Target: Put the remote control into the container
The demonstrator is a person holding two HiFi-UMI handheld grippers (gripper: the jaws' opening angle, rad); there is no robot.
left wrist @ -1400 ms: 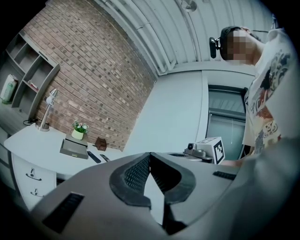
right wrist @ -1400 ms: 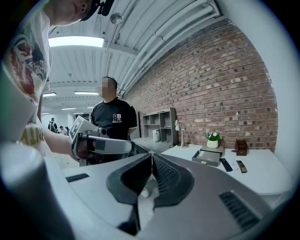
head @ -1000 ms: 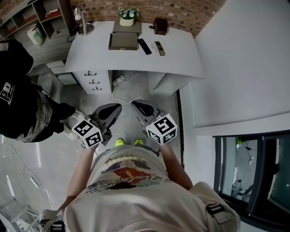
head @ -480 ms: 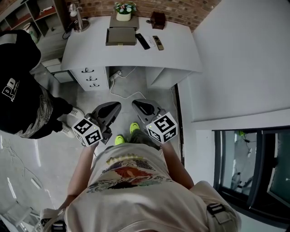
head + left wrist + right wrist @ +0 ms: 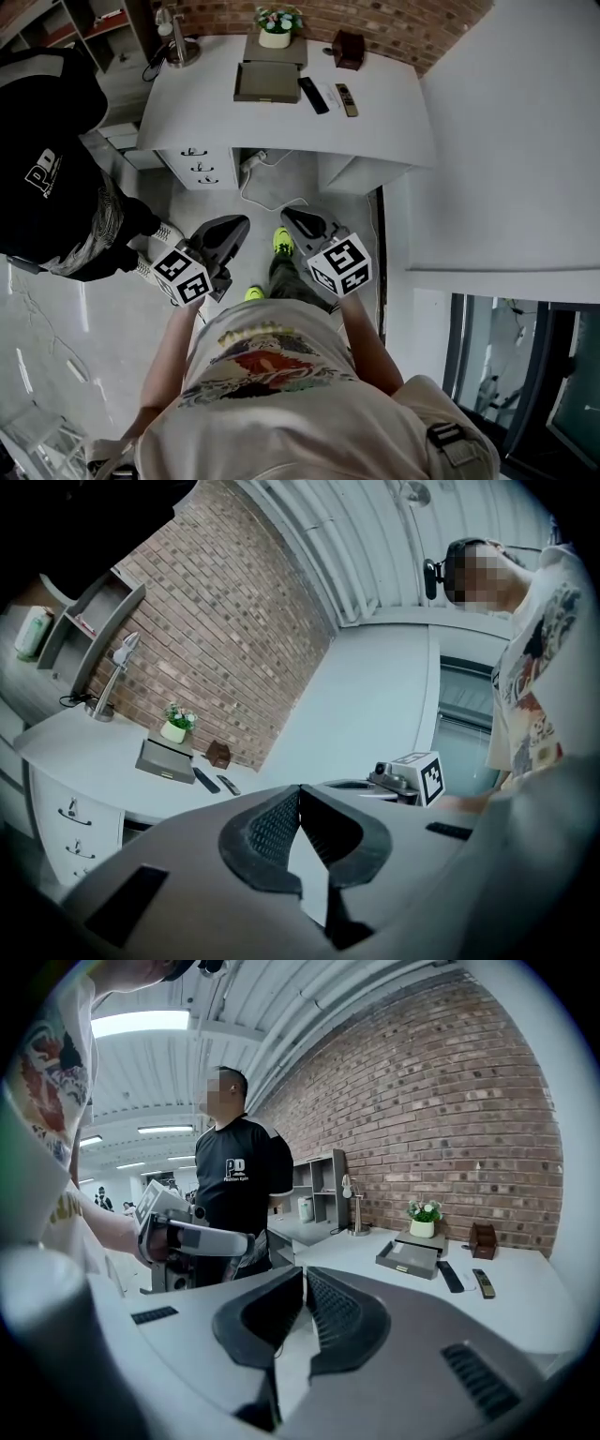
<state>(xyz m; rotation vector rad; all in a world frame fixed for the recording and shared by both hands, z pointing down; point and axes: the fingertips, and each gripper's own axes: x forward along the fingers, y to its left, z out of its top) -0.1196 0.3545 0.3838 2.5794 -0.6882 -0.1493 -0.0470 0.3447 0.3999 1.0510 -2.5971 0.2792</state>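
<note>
Two remote controls lie on the white desk (image 5: 281, 127) far ahead of me: a black remote (image 5: 313, 95) and a lighter remote (image 5: 347, 99) beside it. The grey container (image 5: 267, 82) sits just left of them. My left gripper (image 5: 236, 225) and right gripper (image 5: 291, 217) hang side by side at waist height over the floor, well short of the desk, both shut and empty. The left gripper view shows the container (image 5: 166, 758) and black remote (image 5: 206, 781) small in the distance. In the right gripper view the container (image 5: 409, 1258) and black remote (image 5: 451, 1276) lie on the desk top.
A potted plant (image 5: 276, 26), a brown box (image 5: 348, 49) and a desk lamp (image 5: 175, 42) stand at the desk's back edge by the brick wall. A person in black (image 5: 56, 178) stands close on my left. A white wall (image 5: 506, 141) runs along the right. A cable (image 5: 258, 187) trails under the desk.
I have stepped toward the desk, one foot now forward between the grippers. The desk has shifted right in the head view. Both grippers stay shut, held as before.
</note>
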